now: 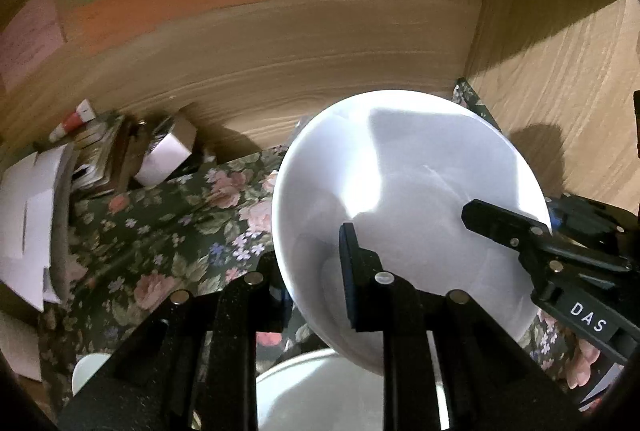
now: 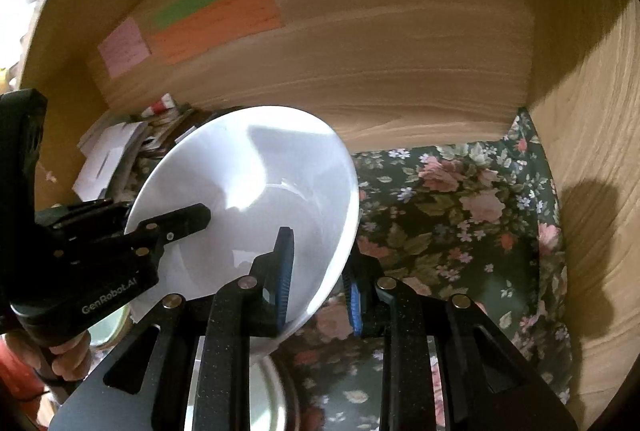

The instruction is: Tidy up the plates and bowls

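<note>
A white bowl (image 1: 408,191) hangs tilted above the floral tablecloth (image 1: 168,231), held by its rim from two sides. My left gripper (image 1: 316,287) is shut on the near rim, with one pad inside the bowl and the other outside. In the same view my right gripper (image 1: 500,227) clamps the right rim. The right wrist view shows the bowl (image 2: 256,191) with my right gripper (image 2: 320,291) shut on its lower rim, blue pads on either side of the wall. My left gripper (image 2: 168,227) grips the left rim there, and a hand (image 2: 68,355) holds its handle.
Another white dish (image 1: 320,391) lies under the bowl, and a small white piece (image 1: 90,367) sits near the left edge. Papers and boxes (image 1: 40,199) pile up at the back left. Wooden walls (image 2: 400,71) with coloured notes (image 2: 216,23) close in the back and right.
</note>
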Tool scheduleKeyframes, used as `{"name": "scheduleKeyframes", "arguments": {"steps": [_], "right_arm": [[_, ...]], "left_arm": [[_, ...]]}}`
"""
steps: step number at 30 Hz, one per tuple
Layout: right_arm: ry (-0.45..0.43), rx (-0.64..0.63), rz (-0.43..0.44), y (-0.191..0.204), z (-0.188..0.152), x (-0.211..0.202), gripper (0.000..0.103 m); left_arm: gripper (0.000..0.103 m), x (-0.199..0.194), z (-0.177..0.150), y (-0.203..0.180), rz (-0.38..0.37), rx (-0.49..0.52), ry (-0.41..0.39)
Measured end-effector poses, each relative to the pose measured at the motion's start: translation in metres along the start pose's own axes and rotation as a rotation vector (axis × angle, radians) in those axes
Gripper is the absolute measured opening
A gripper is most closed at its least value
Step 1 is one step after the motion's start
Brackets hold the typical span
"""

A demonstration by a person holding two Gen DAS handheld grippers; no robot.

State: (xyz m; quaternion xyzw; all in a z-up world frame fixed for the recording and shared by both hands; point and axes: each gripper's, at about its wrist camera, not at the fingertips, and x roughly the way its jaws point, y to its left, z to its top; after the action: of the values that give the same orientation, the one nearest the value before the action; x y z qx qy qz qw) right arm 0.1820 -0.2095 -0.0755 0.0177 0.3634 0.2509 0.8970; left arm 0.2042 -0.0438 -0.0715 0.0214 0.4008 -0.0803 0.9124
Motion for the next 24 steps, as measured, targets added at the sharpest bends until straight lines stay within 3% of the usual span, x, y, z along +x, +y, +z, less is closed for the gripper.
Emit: {"name": "scheduleKeyframes", "arguments": {"steps": [24], "right_arm": [[0.023,-0.151,0.145,0.11,-0.024,0.014,0.022]], "left_arm": [[0.02,-0.071,-0.081,0.087,0.106,-0.172,-0.044]]}}
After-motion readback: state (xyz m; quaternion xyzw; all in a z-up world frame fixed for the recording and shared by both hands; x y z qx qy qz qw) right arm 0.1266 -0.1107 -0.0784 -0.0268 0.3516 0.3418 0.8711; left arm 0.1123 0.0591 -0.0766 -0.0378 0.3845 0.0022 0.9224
